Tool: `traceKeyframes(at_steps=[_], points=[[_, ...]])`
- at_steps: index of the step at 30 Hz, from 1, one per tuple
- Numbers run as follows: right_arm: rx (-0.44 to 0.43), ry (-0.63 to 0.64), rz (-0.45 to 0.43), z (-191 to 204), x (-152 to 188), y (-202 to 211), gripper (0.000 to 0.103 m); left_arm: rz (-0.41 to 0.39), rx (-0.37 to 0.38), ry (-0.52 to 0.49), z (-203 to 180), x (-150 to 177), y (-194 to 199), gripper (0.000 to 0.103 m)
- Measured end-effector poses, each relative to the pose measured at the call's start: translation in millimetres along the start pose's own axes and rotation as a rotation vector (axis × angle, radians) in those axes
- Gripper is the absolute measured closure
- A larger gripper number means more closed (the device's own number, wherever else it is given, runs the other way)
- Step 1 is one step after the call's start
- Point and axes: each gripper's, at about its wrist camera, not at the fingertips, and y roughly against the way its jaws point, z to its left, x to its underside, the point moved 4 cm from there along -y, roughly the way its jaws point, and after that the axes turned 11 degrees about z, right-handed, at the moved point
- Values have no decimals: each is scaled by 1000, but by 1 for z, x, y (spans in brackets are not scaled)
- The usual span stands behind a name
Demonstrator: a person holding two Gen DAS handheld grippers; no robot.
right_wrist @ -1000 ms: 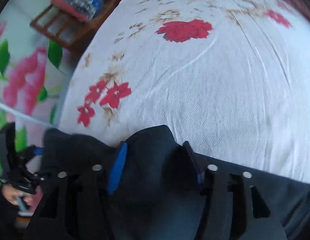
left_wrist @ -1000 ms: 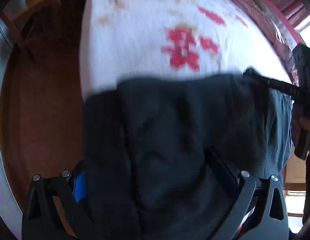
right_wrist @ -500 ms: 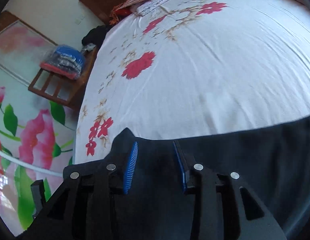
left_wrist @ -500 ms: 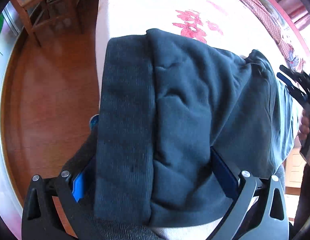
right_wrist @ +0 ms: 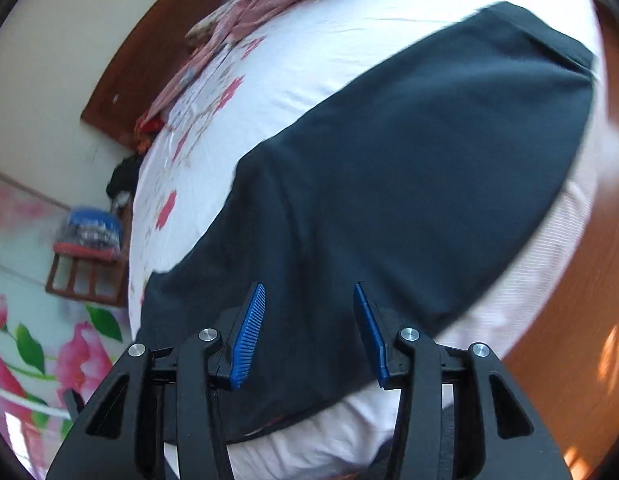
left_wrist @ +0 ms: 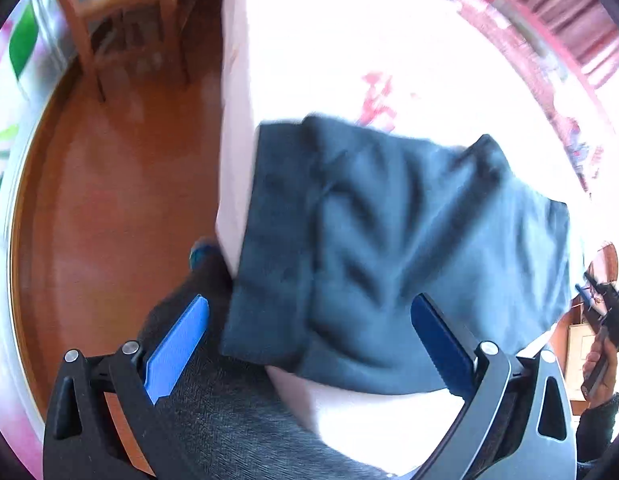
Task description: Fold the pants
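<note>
Dark navy pants (left_wrist: 389,240) lie folded on a white bed sheet with red flowers (left_wrist: 349,40), near the bed's corner. They also show in the right wrist view (right_wrist: 409,180) as a flat dark slab. My left gripper (left_wrist: 309,320) is open and empty, its blue pads spread wide just above the near edge of the pants. My right gripper (right_wrist: 309,312) is open and empty, held above the pants' near end. The right gripper also shows at the right edge of the left wrist view (left_wrist: 605,312).
A wooden floor (left_wrist: 109,200) lies left of the bed. A wooden stool (left_wrist: 125,20) stands at the far left. A wooden rack with a bagged bundle (right_wrist: 89,236) stands by the flowered wall. Reddish bedding (right_wrist: 249,8) lies at the headboard.
Both grippers have let go of the pants and pulled back. The pants have been laid folded on the bed. The left jaws have opened wide and the right jaws have opened further.
</note>
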Motion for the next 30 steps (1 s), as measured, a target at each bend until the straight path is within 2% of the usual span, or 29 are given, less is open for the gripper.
traceKeyframes(at_steps=[2,3,5,8,11,13,18,22,24,25,26,27,30], points=[[-9,-124,-99,-46,-19,24,54,-38,31,-38,-15,1,10,2],[13,-174,-135,-66,-29,33,54,-48,54,-57,-30,0,12,2],[4,-234,-169,-96,-50,39,54,-42,108,-83,-48,-13,14,2],[3,-305,-210,-124,-75,39,54,-11,142,-112,-82,-18,5,2],[-31,-319,-264,-134,-99,40,54,30,160,-142,-118,-20,-5,2],[-38,-315,-286,-135,-111,42,54,55,168,-161,-132,-8,-8,2],[-61,-342,-287,-143,-130,35,54,98,153,-185,-139,7,-14,2],[-53,-319,-290,-142,-134,25,54,116,163,-174,-139,6,-16,2],[-89,-320,-308,-143,-133,25,53,120,161,-177,-140,4,-17,2],[-101,-312,-314,-142,-133,27,58,119,163,-177,-140,4,-16,2],[-78,-291,-326,-140,-132,29,78,119,163,-178,-140,4,-16,2],[-49,-266,-329,-137,-131,32,88,121,161,-179,-140,4,-17,2],[3,-162,-360,-117,-130,42,91,136,160,-176,-140,6,-21,2]])
